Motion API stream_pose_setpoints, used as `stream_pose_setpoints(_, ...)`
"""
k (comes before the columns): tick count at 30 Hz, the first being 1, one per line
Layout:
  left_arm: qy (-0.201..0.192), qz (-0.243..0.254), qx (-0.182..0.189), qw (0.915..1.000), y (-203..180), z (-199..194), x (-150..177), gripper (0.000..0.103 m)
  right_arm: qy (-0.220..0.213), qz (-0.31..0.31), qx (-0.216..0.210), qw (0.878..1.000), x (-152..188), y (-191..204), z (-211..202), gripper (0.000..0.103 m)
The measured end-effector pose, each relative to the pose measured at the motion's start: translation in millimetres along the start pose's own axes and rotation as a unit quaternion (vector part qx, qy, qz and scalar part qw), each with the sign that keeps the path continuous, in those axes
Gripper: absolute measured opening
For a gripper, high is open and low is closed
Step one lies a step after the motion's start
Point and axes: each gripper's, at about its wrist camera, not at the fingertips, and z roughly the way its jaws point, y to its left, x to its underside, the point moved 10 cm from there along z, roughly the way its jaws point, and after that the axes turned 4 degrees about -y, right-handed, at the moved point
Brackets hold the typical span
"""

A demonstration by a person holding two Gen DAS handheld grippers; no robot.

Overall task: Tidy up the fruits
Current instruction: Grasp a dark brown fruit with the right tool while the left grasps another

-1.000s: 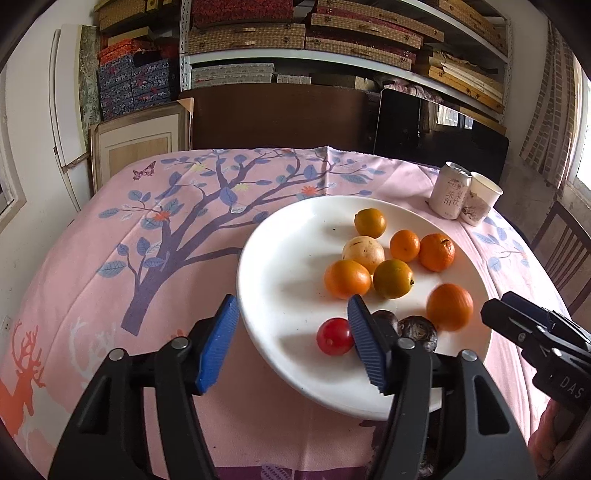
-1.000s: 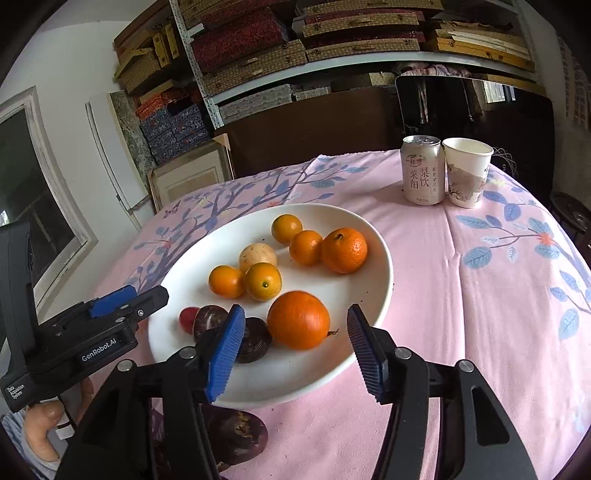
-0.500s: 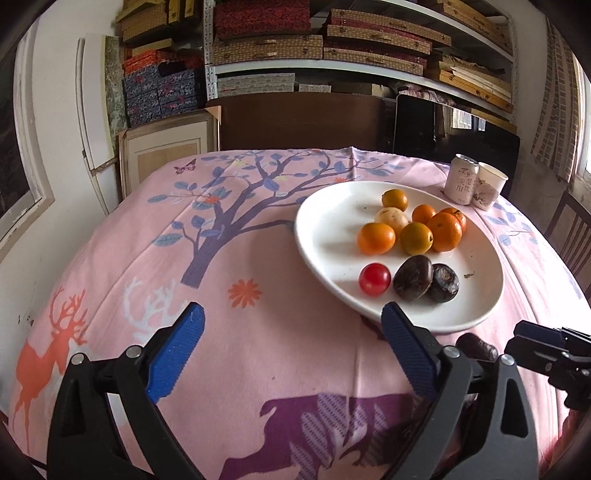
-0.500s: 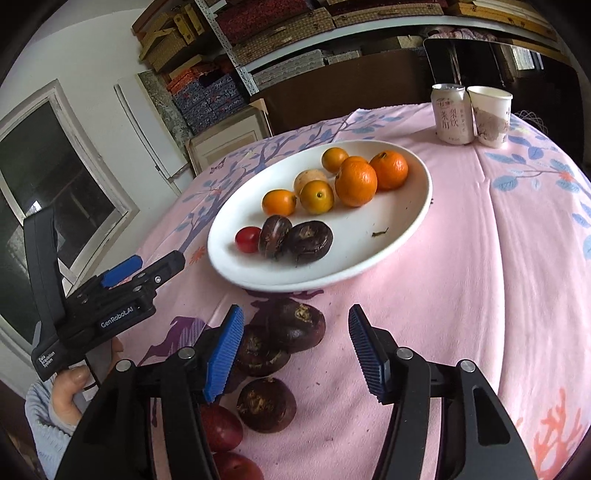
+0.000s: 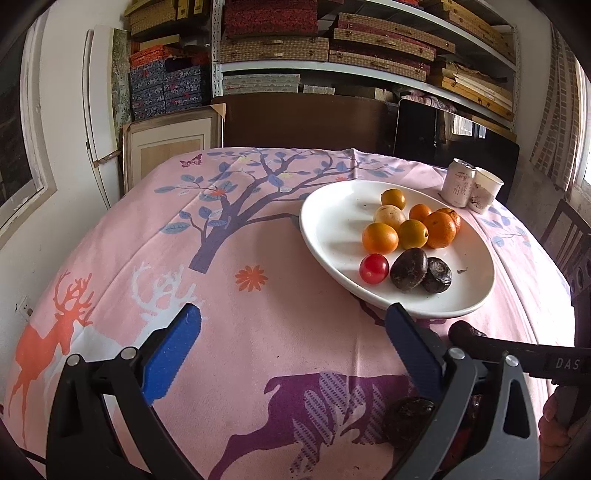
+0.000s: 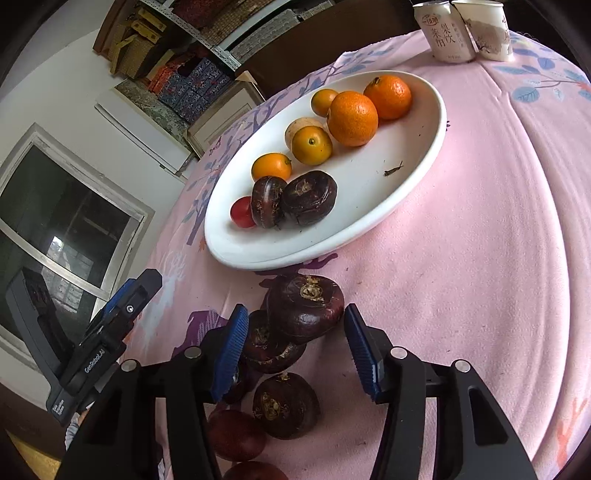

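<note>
White plate (image 6: 413, 173), on the pink printed tablecloth (image 5: 258, 332): five orange citrus fruits, largest (image 6: 352, 112) at the middle of the group; one pale round fruit (image 5: 388, 216); one red cherry tomato (image 5: 373, 268); two dark water chestnuts (image 6: 308, 197) touching each other, beside the tomato.

Loose on the cloth, near edge of plate: a cluster of dark water chestnuts, the topmost (image 6: 304, 308) resting on another; reddish fruits (image 6: 236, 434) just below them.

Right gripper (image 6: 293, 341): jaws part-way apart, just been closing; the topmost chestnut sits between the blue pads, neither pad seen pressing it.

Left gripper (image 5: 291, 350): jaws wide apart, just been opening, nothing between them, over bare cloth.

Far side: drink can (image 6: 445, 31) and paper cup (image 6: 487, 27), touching.
</note>
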Motion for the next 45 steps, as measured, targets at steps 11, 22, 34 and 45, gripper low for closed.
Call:
stream_pose_setpoints(11,0.007,0.039,0.001,0.9992,-16,2,7,0.098,-0.014,-0.022,0.025,0.999,-4,3,5,0.042)
stream_pose_setpoints(22,0.021,0.156,0.03,0.9871,-57,-25,57,0.098,-0.086,0.013,0.04,0.995,-22,-31,-55,0.042)
stream_pose_setpoints(34,0.077,0.12,0.09,0.9858,-61,-7,69,0.098,-0.081,0.013,0.032,0.996,-19,-30,-56,0.042)
stream_pose_setpoints(45,0.073,0.054,-0.015,0.9958,8,4,55,0.099,-0.085,0.016,0.026,0.996,-20,-28,-59,0.042)
